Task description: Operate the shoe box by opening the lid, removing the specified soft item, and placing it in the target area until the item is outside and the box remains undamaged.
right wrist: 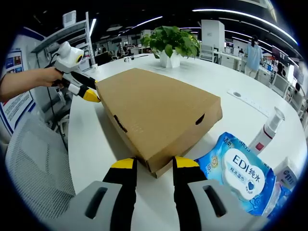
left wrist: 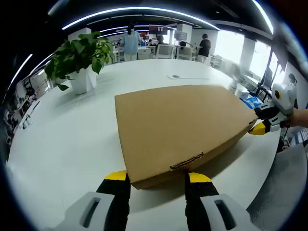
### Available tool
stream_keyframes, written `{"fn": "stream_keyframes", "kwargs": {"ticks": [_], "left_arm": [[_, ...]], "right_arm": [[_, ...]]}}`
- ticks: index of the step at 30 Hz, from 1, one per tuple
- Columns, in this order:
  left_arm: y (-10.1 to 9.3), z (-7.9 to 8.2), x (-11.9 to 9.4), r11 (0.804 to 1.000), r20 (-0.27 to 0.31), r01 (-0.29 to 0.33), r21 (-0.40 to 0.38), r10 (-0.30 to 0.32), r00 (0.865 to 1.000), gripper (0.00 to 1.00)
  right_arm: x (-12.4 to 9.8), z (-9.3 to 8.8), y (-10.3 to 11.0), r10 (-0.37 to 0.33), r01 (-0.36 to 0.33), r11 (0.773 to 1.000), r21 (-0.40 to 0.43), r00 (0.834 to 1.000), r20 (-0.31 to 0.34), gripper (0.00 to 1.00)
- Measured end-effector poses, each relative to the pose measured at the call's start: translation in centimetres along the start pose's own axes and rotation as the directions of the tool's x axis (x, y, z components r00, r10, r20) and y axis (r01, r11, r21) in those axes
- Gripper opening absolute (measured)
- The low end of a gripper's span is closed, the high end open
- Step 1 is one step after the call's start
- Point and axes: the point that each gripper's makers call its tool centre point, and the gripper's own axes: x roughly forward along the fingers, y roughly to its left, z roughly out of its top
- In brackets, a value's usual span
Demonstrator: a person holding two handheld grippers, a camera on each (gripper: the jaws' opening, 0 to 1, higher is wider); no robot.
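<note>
In your left gripper view, the potted plant stands at the far left of the white table, well apart from the closed cardboard shoe box, which lies flat in the middle with its lid down. Your left gripper sits at the near edge of the box, its yellow-tipped jaws spread wide, one on each side of the front corner near the tuck tab, and nothing is clamped between them. Further right in the same view, your right gripper meets the far right corner of the box, with your hand behind it. In your right gripper view, your other hand holds the left gripper at the far left, its tips touching the box corner. Moving right, the right gripper has its jaws standing apart on either side of the near corner of the box; I cannot tell whether they press it. Right of that, a blue wet-wipes pack lies just beside the box, and a white bottle stands beyond it. The potted plant stands behind the box.
</note>
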Motion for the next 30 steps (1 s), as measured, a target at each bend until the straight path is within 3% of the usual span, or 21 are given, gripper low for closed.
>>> {"fn": "stream_keyframes", "kwargs": {"ticks": [19,30], "left_arm": [[0.8,2.5,2.2,1.000,0.007,0.013,0.005,-0.013,1.000,0.45],[0.8,2.5,2.6,1.000,0.004,0.019,0.001,-0.019,1.000,0.44]], "right_arm": [[1.1,1.1,-2.7,-0.020,0.020,1.000,0.016,1.000,-0.009,0.27],[1.3,1.3,-3.3,-0.026,0.026,1.000,0.014,1.000,-0.013,0.27]]}}
